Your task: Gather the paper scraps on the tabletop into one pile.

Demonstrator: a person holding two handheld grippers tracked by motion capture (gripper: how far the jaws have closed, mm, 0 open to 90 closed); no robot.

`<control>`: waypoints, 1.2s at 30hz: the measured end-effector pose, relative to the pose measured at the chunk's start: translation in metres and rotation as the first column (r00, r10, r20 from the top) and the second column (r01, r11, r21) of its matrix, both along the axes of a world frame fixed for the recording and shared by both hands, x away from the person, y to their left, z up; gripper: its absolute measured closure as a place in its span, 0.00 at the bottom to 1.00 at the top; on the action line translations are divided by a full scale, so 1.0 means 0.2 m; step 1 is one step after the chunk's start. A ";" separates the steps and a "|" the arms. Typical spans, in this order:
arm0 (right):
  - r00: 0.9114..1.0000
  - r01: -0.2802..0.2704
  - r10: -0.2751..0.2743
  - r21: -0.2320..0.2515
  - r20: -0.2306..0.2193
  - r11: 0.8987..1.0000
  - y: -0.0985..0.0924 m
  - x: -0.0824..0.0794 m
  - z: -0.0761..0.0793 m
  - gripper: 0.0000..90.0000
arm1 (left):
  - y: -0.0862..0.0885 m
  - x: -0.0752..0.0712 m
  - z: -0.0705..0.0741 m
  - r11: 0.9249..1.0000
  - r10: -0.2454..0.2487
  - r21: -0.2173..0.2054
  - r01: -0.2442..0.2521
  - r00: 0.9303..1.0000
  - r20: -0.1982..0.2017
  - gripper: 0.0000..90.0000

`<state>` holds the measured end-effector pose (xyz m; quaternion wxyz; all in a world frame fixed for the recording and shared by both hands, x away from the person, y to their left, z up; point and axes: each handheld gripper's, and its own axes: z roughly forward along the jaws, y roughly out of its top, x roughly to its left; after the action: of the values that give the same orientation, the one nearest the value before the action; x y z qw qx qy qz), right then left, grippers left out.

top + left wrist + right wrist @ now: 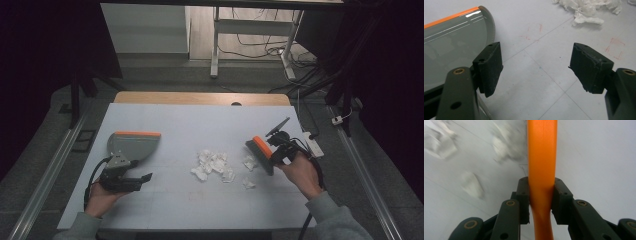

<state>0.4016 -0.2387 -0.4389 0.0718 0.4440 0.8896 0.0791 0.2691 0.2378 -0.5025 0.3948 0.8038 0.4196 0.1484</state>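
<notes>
A small brush (260, 152) with an orange handle stands clamped in the right gripper (276, 150), its bristle edge down on the white surface (175, 120) just to the right of a heap of crumpled paper scraps (214, 165). In the right gripper view the two black jaws press on either side of the orange handle (541, 170), with blurred scraps (471, 185) to its left. A few loose scraps (249, 183) lie apart from the heap, nearer the brush and the person's right hand (300, 172). Well to the left of the heap a grey dustpan (131, 146) with an orange lip lies flat on the surface. The left gripper (131, 181) rests just below the dustpan, held by the left hand (102, 197); in the left gripper view its jaws stand wide apart with bare surface between them, the dustpan (454, 47) beside the left jaw and the heap (589, 8) at the far upper right.
</notes>
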 end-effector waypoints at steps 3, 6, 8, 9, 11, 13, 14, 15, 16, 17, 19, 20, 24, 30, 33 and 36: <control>0.999 -0.045 0.045 0.000 -0.007 0.999 0.11 0.00 -0.01 0.79 | 0.00 0.00 0.00 1.000 0.000 0.000 0.000 1.000 -0.001 0.30; 0.996 -0.091 0.091 0.041 -0.018 0.995 0.23 0.00 -0.01 0.79 | 0.00 0.00 0.00 1.000 -0.001 -0.001 0.001 1.000 0.002 0.30; 0.993 -0.112 0.114 0.102 -0.020 0.989 0.29 0.00 0.00 0.79 | 0.00 0.00 0.00 1.000 0.000 0.000 0.000 1.000 0.001 0.30; 0.992 -0.122 0.124 0.115 -0.012 0.986 0.32 0.00 0.00 0.79 | 0.00 0.00 0.00 1.000 0.001 -0.001 -0.001 1.000 0.002 0.30; 0.990 -0.139 0.138 0.128 0.019 0.982 0.34 -0.01 0.03 0.79 | 0.01 0.00 0.00 1.000 0.003 -0.003 -0.003 1.000 0.002 0.30; 0.990 -0.144 0.140 0.163 0.033 0.976 0.33 -0.01 0.06 0.79 | 0.01 -0.01 0.00 1.000 0.004 -0.004 -0.004 1.000 0.001 0.30; 0.989 -0.144 0.138 0.174 0.043 0.974 0.31 -0.02 0.07 0.79 | 0.01 -0.01 0.00 1.000 0.004 -0.003 -0.004 1.000 0.001 0.30; 0.990 -0.137 0.130 0.178 0.052 0.974 0.29 -0.03 0.09 0.79 | 0.01 -0.01 0.00 1.000 0.004 -0.002 -0.004 1.000 0.001 0.30; 0.991 -0.131 0.123 0.178 0.060 0.975 0.26 -0.05 0.11 0.79 | 0.01 -0.01 0.00 1.000 0.004 -0.003 -0.004 1.000 0.001 0.30; 0.991 -0.124 0.114 0.176 0.069 0.977 0.23 -0.06 0.12 0.79 | 0.01 -0.01 0.00 1.000 0.004 -0.002 -0.004 1.000 0.001 0.30; 0.993 -0.103 0.091 0.166 0.077 0.981 0.16 -0.09 0.14 0.79 | 0.01 -0.01 0.00 1.000 0.005 0.000 -0.005 1.000 0.002 0.30; 0.994 -0.090 0.080 0.157 0.070 0.983 0.13 -0.11 0.14 0.79 | 0.00 -0.01 0.00 1.000 0.003 0.001 -0.003 1.000 0.002 0.30; 0.999 -0.034 0.031 0.116 0.029 0.993 0.00 -0.16 0.12 0.79 | 0.00 -0.01 0.01 1.000 -0.002 0.001 0.002 1.000 0.005 0.30; 0.996 0.032 -0.026 0.074 -0.081 0.997 -0.07 -0.23 0.03 0.79 | 0.00 0.00 0.01 1.000 -0.012 -0.009 0.012 1.000 0.009 0.30; 0.993 0.055 -0.046 0.077 -0.104 0.995 -0.03 -0.26 0.00 0.79 | -0.01 0.00 0.01 1.000 -0.021 -0.011 0.021 1.000 0.010 0.30; 0.991 0.073 -0.062 0.090 -0.116 0.993 0.03 -0.25 -0.01 0.79 | -0.01 0.01 0.01 1.000 -0.025 -0.018 0.025 1.000 0.013 0.30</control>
<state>0.3506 -0.2330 -0.4405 0.0028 0.4806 0.8720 0.0932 0.2717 0.2364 -0.5010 0.4066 0.8044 0.4083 0.1447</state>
